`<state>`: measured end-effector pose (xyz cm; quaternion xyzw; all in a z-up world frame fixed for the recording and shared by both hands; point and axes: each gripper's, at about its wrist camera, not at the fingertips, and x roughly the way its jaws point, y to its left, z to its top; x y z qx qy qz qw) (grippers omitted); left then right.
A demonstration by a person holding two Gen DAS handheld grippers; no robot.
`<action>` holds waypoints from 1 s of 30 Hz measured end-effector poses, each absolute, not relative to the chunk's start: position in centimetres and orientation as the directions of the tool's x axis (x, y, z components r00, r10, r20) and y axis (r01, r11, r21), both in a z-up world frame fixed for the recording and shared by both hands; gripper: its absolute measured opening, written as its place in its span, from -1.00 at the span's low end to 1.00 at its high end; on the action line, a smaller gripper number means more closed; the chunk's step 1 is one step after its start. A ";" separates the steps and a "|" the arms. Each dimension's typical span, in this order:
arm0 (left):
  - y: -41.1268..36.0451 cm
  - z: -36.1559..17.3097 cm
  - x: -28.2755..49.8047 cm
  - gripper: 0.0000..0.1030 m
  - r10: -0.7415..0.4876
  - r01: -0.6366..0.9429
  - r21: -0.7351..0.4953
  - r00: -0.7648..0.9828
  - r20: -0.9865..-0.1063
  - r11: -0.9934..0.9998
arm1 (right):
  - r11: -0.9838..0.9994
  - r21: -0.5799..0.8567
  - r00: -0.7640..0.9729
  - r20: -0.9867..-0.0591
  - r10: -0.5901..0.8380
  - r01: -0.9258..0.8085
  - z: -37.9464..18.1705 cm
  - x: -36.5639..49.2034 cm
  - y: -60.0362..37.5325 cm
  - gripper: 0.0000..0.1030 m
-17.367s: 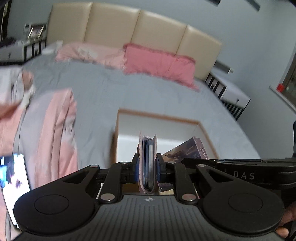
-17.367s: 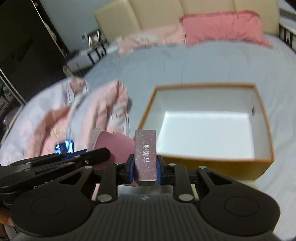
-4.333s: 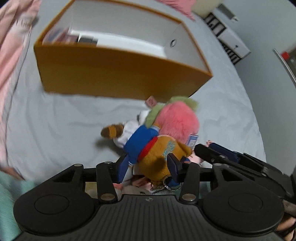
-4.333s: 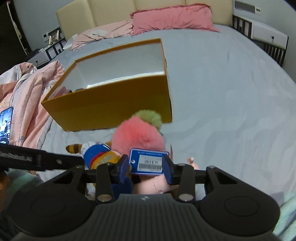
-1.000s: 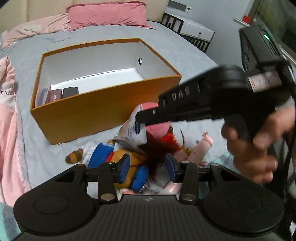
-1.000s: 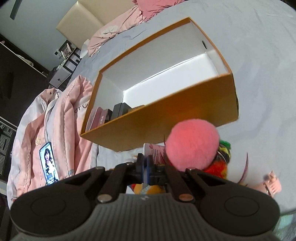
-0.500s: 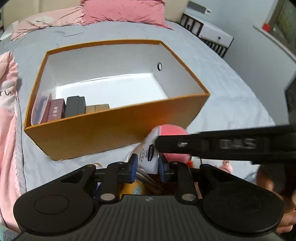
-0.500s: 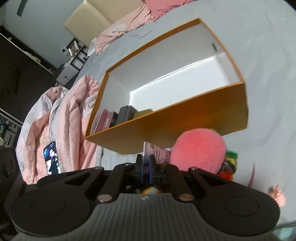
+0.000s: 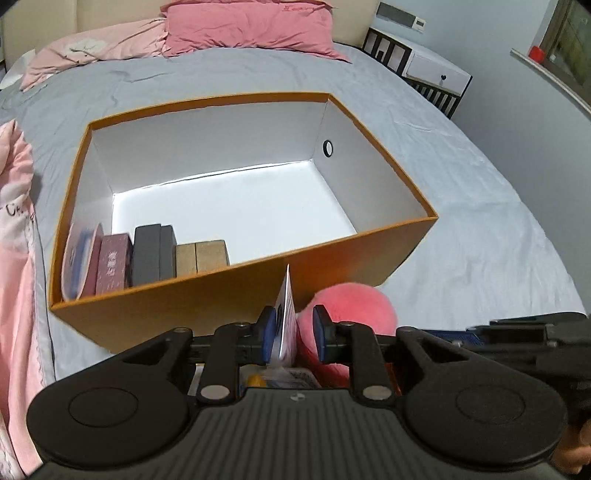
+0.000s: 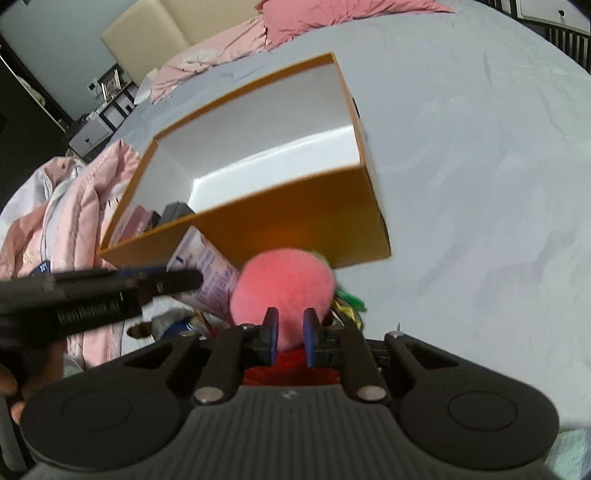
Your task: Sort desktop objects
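Note:
An orange box [image 9: 177, 306] with a white inside stands on the grey bed; several small boxes [image 9: 147, 254] line its near left corner. Just in front of it is a plush toy with a pink pompom [image 9: 354, 306] and a white paper tag [image 9: 286, 314]. My left gripper [image 9: 294, 332] is shut on the tag and some pink fluff. The right wrist view shows that tag [image 10: 210, 280] pinched from the left. My right gripper [image 10: 291, 332] sits low behind the pompom [image 10: 284, 284]. Its jaws are opening, with pink fluff showing in the gap and the pads not pressing it.
A pink quilted jacket [image 9: 14, 221] lies left of the box [image 10: 295, 221]. Pink pillows [image 9: 251, 26] and a headboard are at the far end. A white nightstand [image 9: 424, 70] stands at the right. Grey sheet [image 9: 480, 184] spreads right of the box.
My left gripper went from wide apart to closed on the toy's tag and came nearer the box. My right gripper let go of the tag and its jaws parted.

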<state>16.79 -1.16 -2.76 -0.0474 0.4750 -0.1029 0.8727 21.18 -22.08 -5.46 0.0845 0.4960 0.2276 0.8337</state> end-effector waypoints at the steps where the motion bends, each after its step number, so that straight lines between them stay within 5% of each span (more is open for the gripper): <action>1: -1.2 -3.0 17.0 -0.54 -0.223 0.134 -0.179 0.524 -0.822 0.975 | 0.889 0.342 0.409 -0.796 0.447 -0.304 -5.5 21.1 -21.9 -0.68; 4: -1.2 -3.7 17.3 -0.55 -0.221 0.130 -0.179 0.528 -0.820 0.975 | 0.900 0.275 0.426 -0.808 0.407 -0.339 -5.5 20.6 -21.4 -0.61; 6: -1.0 -3.9 17.2 -0.79 -0.216 0.120 -0.180 0.544 -0.811 0.976 | 0.902 0.239 0.433 -0.814 0.388 -0.360 -5.7 20.1 -21.4 -0.59; 12: 0.3 -2.8 15.8 -0.84 -0.217 0.098 -0.198 0.581 -0.784 0.975 | 0.896 0.146 0.414 -0.848 0.331 -0.418 -6.6 19.2 -21.5 -0.52; 18: 2.2 -2.2 14.3 -0.84 -0.215 0.072 -0.214 0.585 -0.782 0.974 | 0.789 0.072 0.322 -0.887 0.331 -0.611 -6.1 19.0 -19.8 -0.03; 30: 3.8 -3.8 13.9 -0.84 -0.204 0.024 -0.231 0.568 -0.797 0.973 | 0.776 0.056 0.254 -0.928 0.273 -0.628 -9.1 21.0 -17.1 -0.01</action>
